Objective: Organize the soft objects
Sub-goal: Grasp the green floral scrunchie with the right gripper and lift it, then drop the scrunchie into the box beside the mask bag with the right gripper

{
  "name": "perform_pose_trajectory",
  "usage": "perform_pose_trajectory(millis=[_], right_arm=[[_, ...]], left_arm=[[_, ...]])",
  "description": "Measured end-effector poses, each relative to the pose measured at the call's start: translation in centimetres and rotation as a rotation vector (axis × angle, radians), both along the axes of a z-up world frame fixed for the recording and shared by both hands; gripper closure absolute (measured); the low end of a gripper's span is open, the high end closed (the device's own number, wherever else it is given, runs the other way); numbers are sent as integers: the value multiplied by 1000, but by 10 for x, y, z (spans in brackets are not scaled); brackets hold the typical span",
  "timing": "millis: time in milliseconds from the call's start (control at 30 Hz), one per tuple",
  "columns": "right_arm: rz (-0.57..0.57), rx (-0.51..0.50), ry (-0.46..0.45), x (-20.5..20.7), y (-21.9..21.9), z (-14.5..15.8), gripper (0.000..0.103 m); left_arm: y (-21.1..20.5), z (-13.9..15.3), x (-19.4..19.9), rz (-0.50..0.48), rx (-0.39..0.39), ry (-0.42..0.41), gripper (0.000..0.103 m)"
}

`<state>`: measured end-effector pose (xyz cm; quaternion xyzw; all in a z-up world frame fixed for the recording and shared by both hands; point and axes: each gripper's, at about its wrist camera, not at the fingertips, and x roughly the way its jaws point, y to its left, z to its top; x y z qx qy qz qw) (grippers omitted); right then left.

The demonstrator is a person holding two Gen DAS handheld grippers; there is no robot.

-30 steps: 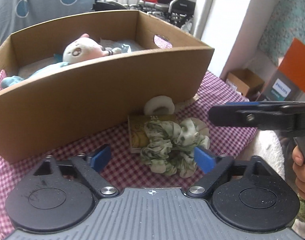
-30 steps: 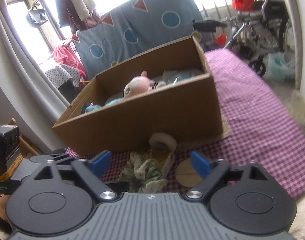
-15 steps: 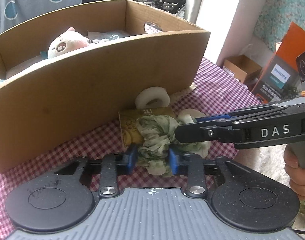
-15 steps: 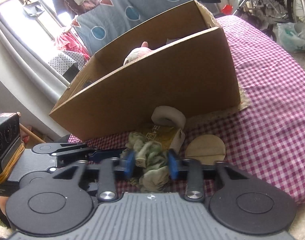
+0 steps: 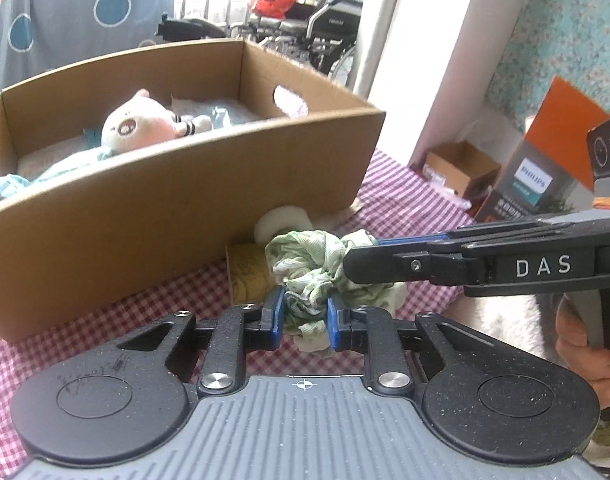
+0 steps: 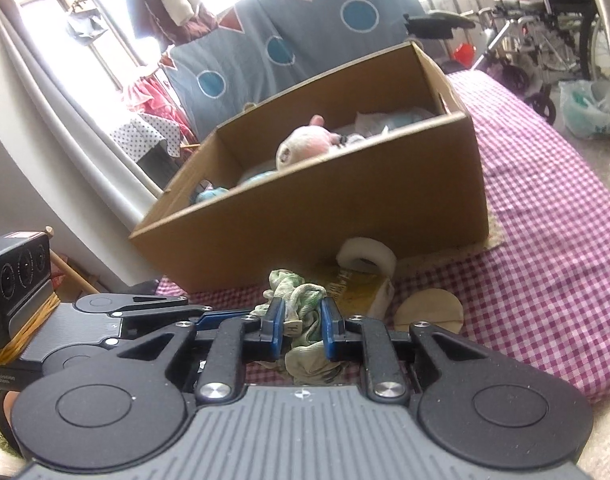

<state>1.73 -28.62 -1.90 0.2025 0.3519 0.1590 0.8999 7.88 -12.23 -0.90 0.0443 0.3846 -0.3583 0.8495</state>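
Left gripper pinching green scrunchie — right gripper too

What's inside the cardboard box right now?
Inside the cardboard box lies a pink plush pig on light blue and white soft items. The near wall hides the box floor and anything lying lower.

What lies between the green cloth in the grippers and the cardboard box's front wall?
In both wrist views, a yellowish packet and a white foam ring lie between the green cloth and the cardboard box.
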Motion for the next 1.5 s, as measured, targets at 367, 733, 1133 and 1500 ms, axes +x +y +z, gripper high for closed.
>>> perform_pose_trajectory(millis=[367, 733, 1133, 1500], right_arm=[[44, 41, -172, -9, 7, 64, 82], [95, 44, -265, 57, -6, 111, 82], [153, -79, 9, 188, -42, 87, 82], [212, -353, 186, 214, -30, 63, 78]], left_arm=[[27, 70, -4, 13, -151, -140, 83], [21, 103, 73, -4, -242, -125, 84], [-46, 46, 199, -47, -171, 268, 84], [-80, -1, 223, -95, -81, 479, 84]])
